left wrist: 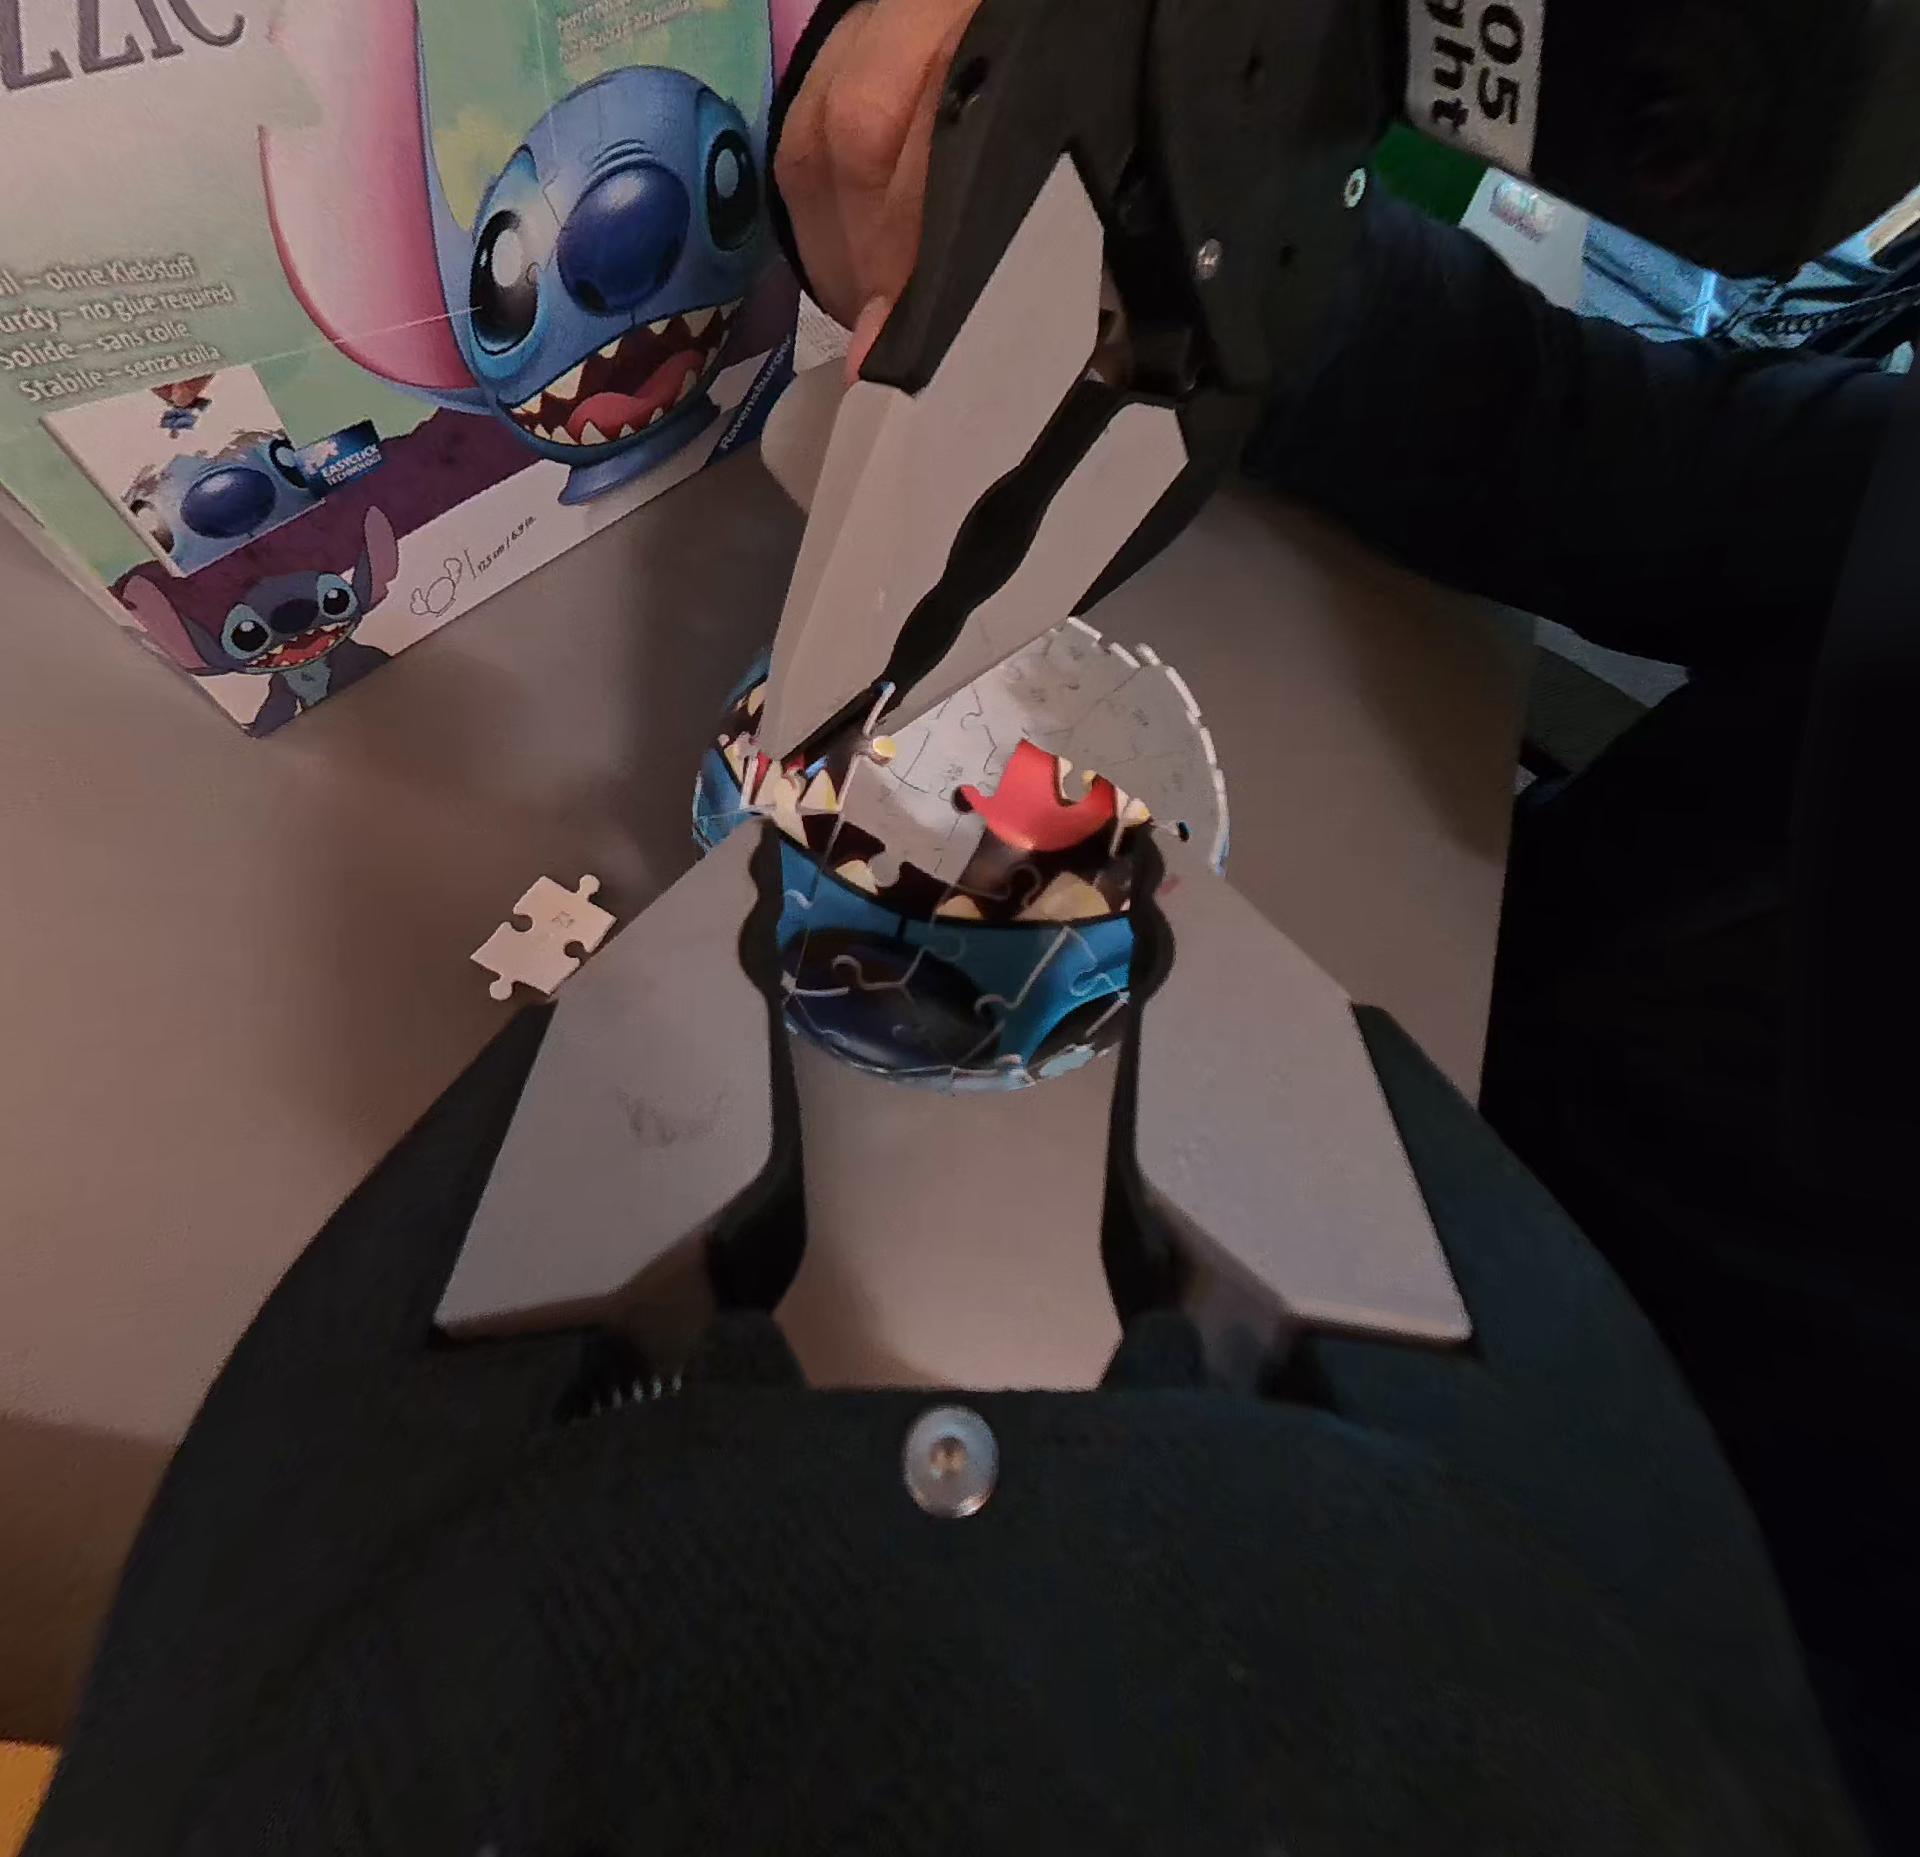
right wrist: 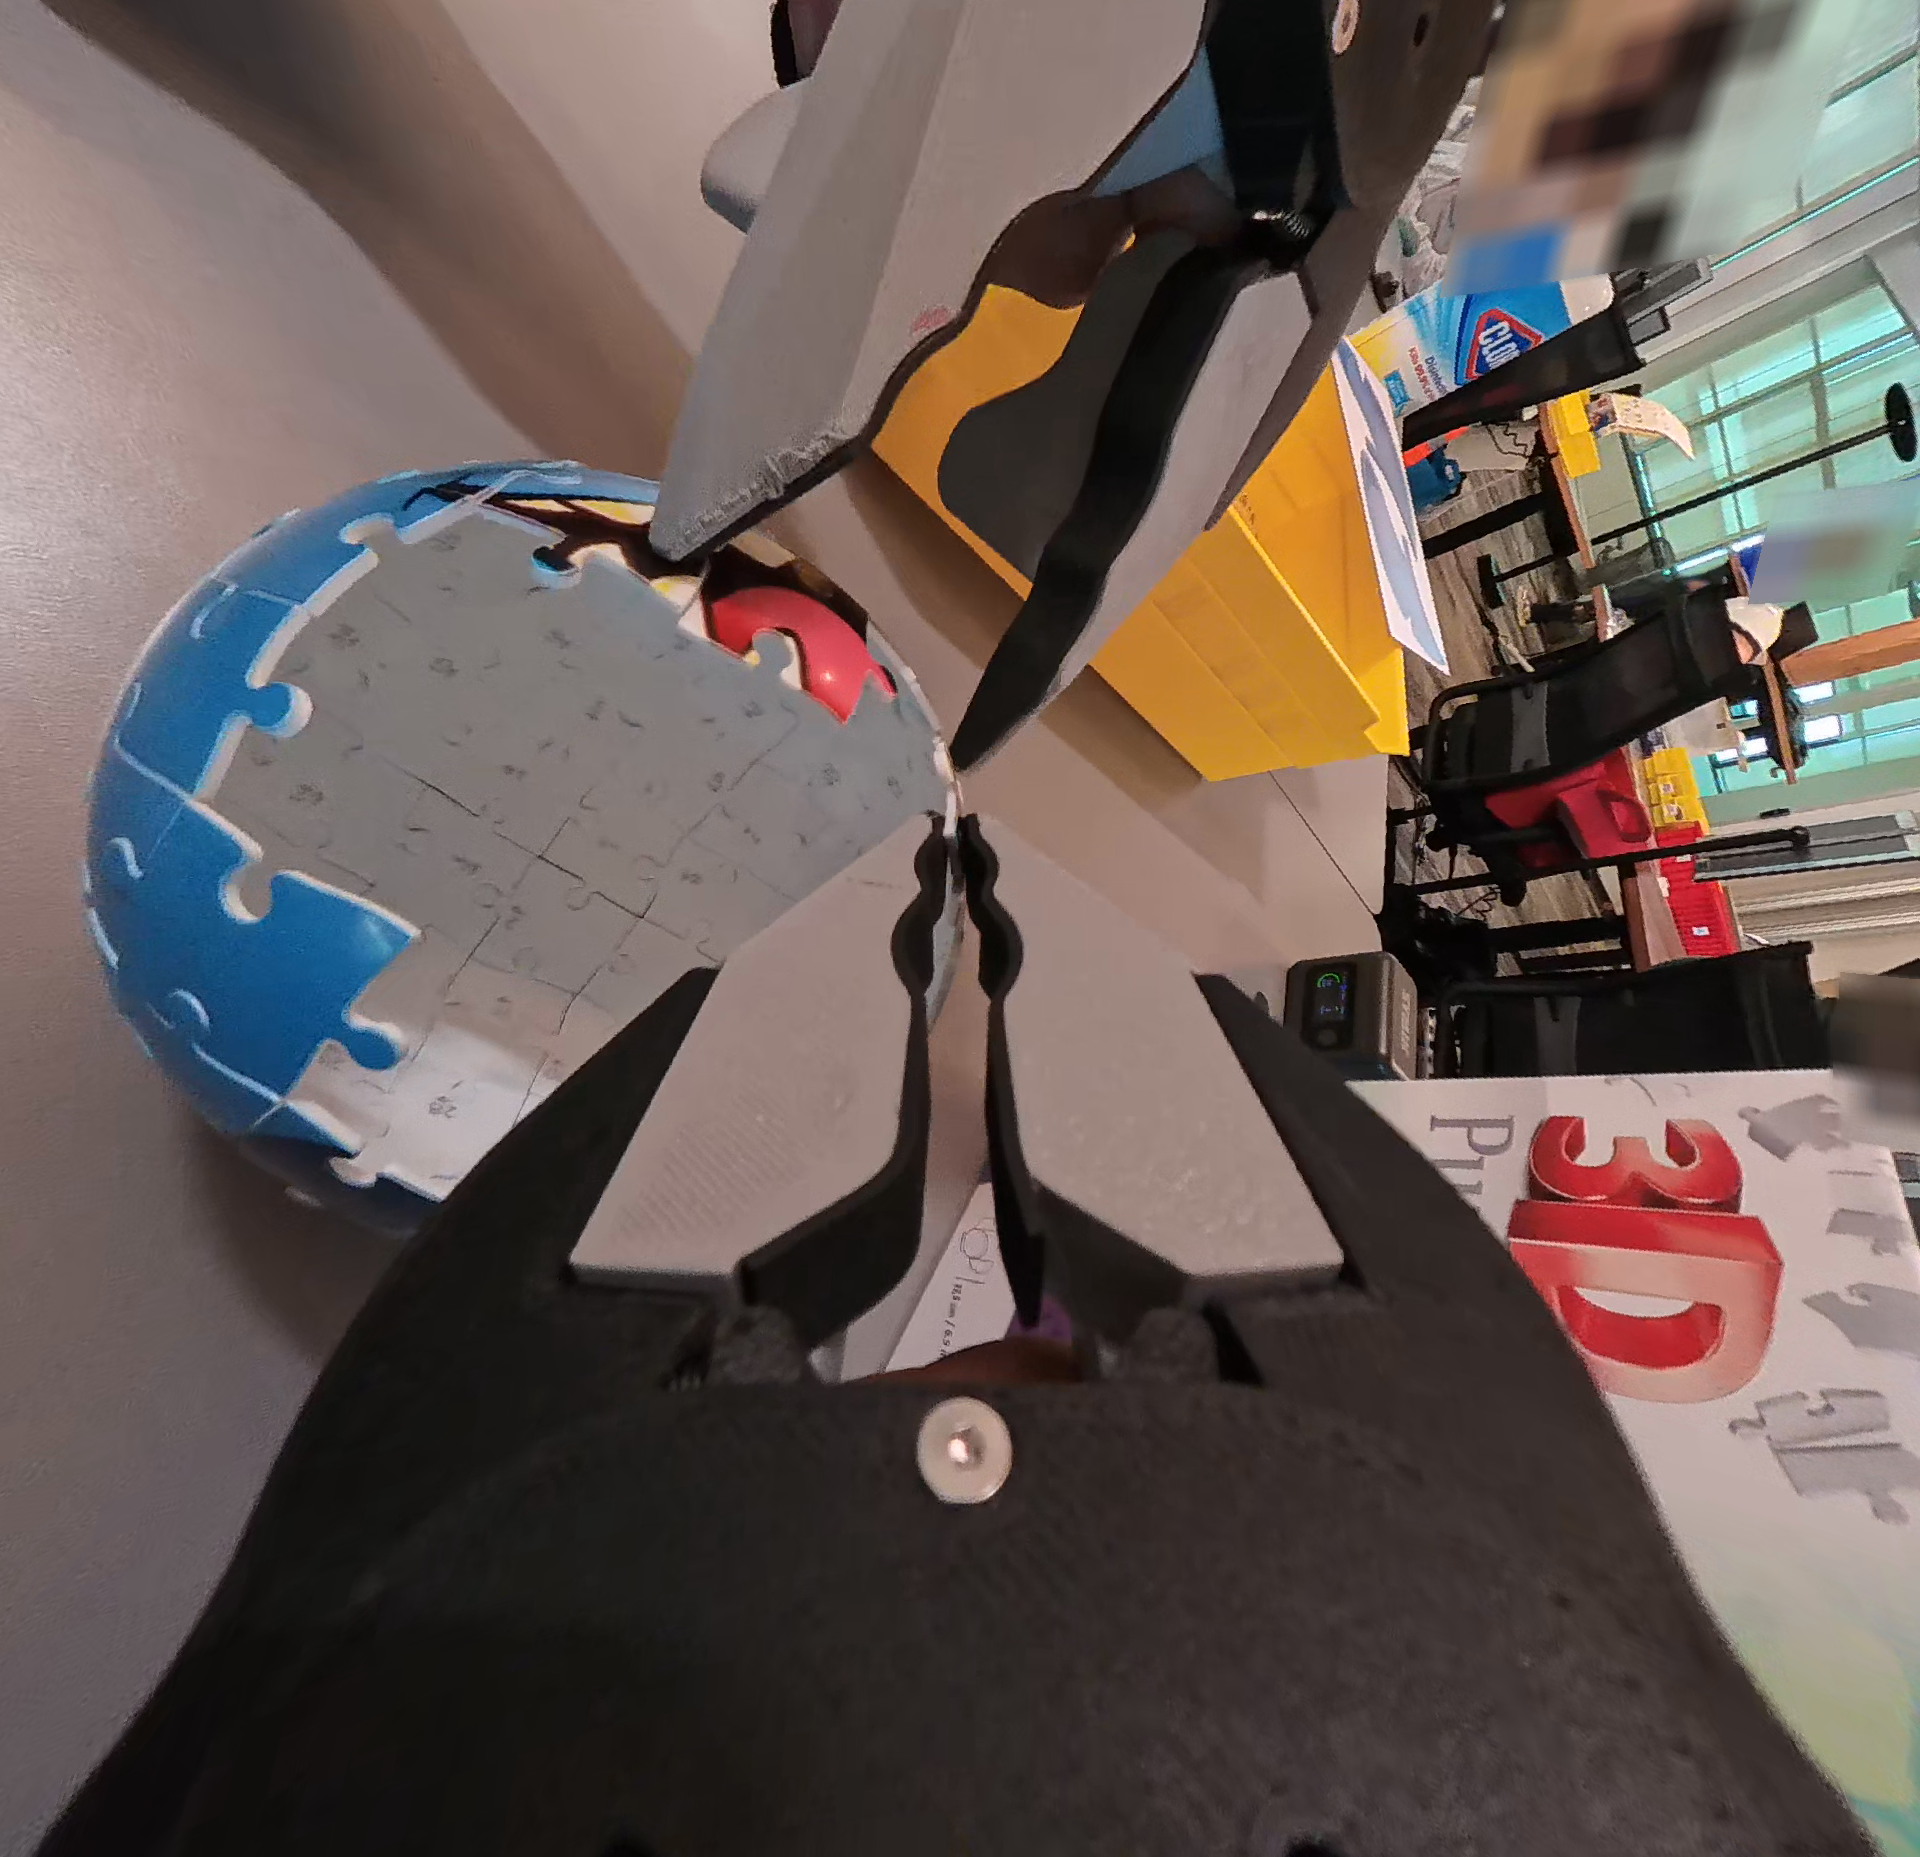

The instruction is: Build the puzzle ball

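Grey tabletop point(left wrist: 260, 976): left gripper point(left wrist: 951, 914) straddles puzzle ball point(left wrist: 935, 986), right gripper point(right wrist: 956, 831) pinching its half-hidden rim.

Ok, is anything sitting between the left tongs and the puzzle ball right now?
Nothing visible is. The left tongs are open and straddle the puzzle ball, one fingertip on either side. The right tongs reach in from above, shut on the ball's upper rim.

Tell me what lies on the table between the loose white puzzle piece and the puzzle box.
Nothing: the left wrist view shows only bare grey table between the loose piece and the puzzle box.
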Demonstrator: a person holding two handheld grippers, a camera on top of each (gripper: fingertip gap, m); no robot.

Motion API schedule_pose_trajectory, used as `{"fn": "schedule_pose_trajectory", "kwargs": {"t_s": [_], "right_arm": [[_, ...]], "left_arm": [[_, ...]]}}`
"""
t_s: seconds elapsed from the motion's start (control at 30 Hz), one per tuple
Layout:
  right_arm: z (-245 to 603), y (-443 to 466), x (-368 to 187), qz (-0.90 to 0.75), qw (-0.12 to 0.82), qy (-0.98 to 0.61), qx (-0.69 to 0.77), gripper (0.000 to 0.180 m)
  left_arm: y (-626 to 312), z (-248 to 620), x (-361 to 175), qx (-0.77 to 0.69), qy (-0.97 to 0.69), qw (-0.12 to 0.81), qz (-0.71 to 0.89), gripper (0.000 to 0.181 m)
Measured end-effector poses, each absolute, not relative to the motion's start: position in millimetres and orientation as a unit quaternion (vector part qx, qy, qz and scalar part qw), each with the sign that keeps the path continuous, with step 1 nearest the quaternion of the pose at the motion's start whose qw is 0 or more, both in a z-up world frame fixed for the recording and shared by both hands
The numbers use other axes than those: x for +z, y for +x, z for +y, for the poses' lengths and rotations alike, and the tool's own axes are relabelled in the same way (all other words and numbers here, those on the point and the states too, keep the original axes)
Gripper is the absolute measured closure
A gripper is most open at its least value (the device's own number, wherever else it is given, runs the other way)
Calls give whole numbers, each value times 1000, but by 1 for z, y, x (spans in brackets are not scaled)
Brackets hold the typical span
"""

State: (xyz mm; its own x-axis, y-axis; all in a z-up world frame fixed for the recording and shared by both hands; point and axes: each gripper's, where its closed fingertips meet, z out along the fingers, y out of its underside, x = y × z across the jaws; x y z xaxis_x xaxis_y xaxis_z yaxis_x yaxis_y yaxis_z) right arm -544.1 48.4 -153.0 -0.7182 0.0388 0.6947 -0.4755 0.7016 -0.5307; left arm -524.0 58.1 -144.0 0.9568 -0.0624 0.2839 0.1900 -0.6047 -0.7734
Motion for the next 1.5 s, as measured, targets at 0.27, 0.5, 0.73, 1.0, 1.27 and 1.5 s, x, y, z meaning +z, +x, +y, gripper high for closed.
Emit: {"fn": "schedule_pose_trajectory", "kwargs": {"t_s": [0.27, 0.5, 0.73, 1.0, 1.27, 1.5], "right_arm": [[50, -547, -154, -857, 340, 121, 368, 180], [51, -547, -156, -856, 341, 120, 370, 175], [48, -547, -158, -859, 350, 137, 347, 180], [49, -550, -158, -862, 358, 145, 328, 179], [47, -551, -157, -862, 368, 152, 313, 178], [46, -553, -157, -859, 371, 153, 318, 172]], "left_arm": [[-522, 58, -144, -161, -879, 448, -28, 111], [-522, 57, -144, -162, -879, 447, -27, 111], [-523, 58, -147, -155, -882, 444, -26, 110], [-524, 58, -147, -154, -883, 444, -26, 109], [-525, 58, -147, -151, -882, 445, -26, 108], [-524, 58, -147, -154, -882, 445, -23, 106]]}}
